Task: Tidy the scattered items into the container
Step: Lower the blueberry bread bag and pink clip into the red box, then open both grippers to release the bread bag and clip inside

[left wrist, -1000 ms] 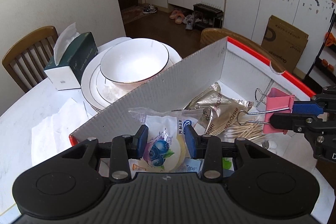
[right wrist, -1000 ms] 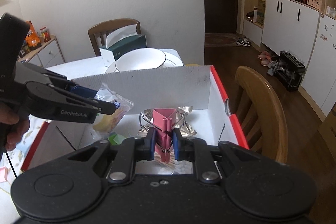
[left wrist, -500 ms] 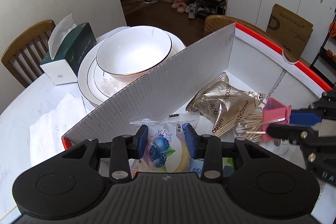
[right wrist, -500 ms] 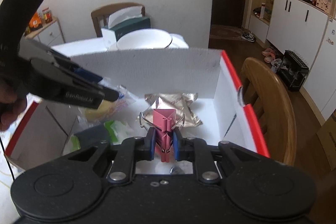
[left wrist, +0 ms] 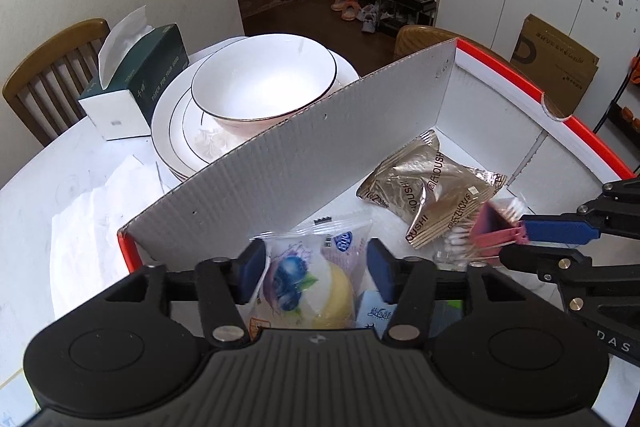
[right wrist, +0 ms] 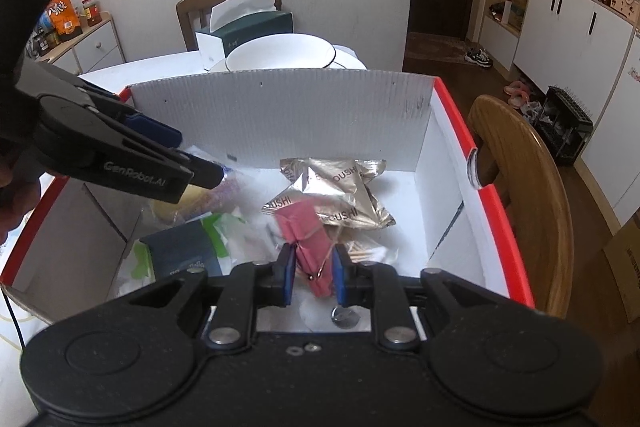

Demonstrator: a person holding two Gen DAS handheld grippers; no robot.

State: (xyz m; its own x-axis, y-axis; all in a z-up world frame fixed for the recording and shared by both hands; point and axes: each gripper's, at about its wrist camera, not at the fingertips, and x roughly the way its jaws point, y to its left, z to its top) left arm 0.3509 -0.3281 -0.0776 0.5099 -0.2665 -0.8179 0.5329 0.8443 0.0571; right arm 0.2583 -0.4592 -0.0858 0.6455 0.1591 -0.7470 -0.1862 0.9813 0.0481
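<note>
Inside the red-rimmed box [left wrist: 500,67] on the white table [left wrist: 36,195], both grippers hang over the pile of collected items. The left gripper [left wrist: 316,269] has its jaws opening around a clear snack packet [left wrist: 308,279] printed with blueberries; the left pad looks to be just at the wrapper's edge and the right pad stands clear of it, so the packet lies between them unclamped. It sits at the near left of the box, close to the grey corrugated wall [left wrist: 288,171].

The right gripper [right wrist: 313,275] is likewise opening its jaws. The pink binder clip [right wrist: 308,239] is between the blue pads, tilted and blurred, and small gaps show at both sides, so the grip is loosened. The clip lies over a bundle of cotton swabs [right wrist: 360,251], just near of two golden foil packets [right wrist: 340,195] in the middle of the box. Left of the clip are a dark blue pack [right wrist: 180,247] and a green-and-white wrapper [right wrist: 224,227].

Beyond the far wall of the box stand a white bowl [left wrist: 264,79] on stacked plates [left wrist: 172,131] and a green tissue box [left wrist: 140,79], with a wooden chair [left wrist: 44,67] behind them.
</note>
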